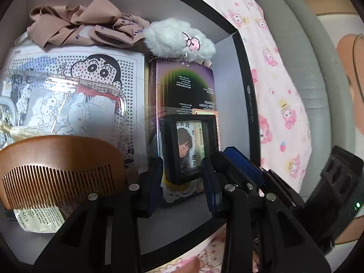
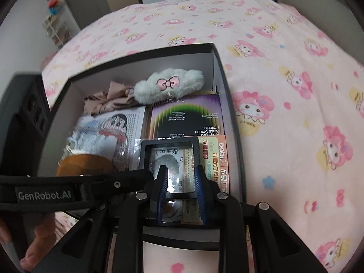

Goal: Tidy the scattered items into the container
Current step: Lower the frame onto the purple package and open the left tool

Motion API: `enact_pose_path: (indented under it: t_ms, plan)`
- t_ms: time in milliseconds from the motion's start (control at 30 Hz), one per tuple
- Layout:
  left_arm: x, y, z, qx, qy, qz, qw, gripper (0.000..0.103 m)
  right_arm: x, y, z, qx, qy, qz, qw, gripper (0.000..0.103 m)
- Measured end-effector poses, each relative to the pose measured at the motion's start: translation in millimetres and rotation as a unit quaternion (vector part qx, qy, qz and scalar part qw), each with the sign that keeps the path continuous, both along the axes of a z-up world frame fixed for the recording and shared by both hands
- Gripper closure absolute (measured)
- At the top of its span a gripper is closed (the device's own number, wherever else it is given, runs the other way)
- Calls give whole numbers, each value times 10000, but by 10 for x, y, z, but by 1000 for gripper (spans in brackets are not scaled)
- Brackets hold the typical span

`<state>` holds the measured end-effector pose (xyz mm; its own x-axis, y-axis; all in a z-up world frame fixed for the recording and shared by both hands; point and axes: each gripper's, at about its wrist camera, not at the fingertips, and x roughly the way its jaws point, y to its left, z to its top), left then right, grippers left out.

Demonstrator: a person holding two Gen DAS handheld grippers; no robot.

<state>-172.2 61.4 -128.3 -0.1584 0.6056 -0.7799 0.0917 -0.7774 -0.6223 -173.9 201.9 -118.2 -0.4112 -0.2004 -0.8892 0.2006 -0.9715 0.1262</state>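
straddling the black frame point(image 1: 191, 150), left claw point(image 1: 182, 177) grips it; only right claw point(image 2: 180, 182) view shows bobi card point(image 2: 216, 159).

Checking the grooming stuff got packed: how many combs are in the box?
1. The wooden comb lies at the near left of the box, partly over the cartoon sheet. Others may be hidden underneath.

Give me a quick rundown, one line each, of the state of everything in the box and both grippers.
Box: open, no lid on.
Black frame: in the box, between both grippers' pads.
Left gripper: shut on the black frame.
Right gripper: shut on the black frame.
White plush: lying at the far end.
Wooden comb: lying flat.
Pink cloth: crumpled.
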Motion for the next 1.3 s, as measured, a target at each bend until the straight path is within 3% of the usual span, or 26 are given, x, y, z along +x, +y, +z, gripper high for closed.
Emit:
enact_pose_path:
  t_ms: [100,200,333,400,567,733,867,967,1133,1233,1300]
  plan:
    - [7,-3,74,-94,164,146,9997,70,36,0,23,67,134,-114,9998,81]
    - [-30,-54,103,-431,236,456,9978,70,64,62,108,48,382,-345,9987,81]
    - [-78,28,30,-744,93,295,9967,70,67,250,233,-155,605,-865,9943,81]
    - [-81,117,-14,-800,23,149,9967,70,45,358,248,-535,542,-1000,9921,81]
    - [-79,288,27,-1131,165,-66,9934,66,2,329,204,-600,372,-955,9929,81]
    - [-36,209,34,-388,134,-41,9991,67,-3,410,220,-887,288,-1040,9902,81]
    - [-45,194,-67,-146,14,-8,9999,68,6,392,207,-889,279,-1013,9905,81]
    - [-63,172,-115,244,-101,-54,9996,68,-5,433,200,-1040,241,-1052,9887,81]
    - [11,51,-81,570,17,-37,9984,67,17,448,208,-1209,221,-1033,9870,81]
    - [144,-58,111,492,386,34,9980,67,96,418,276,-1478,235,-870,9849,77]
    - [267,-161,312,136,737,81,9972,64,184,378,361,-1502,364,-812,9846,72]
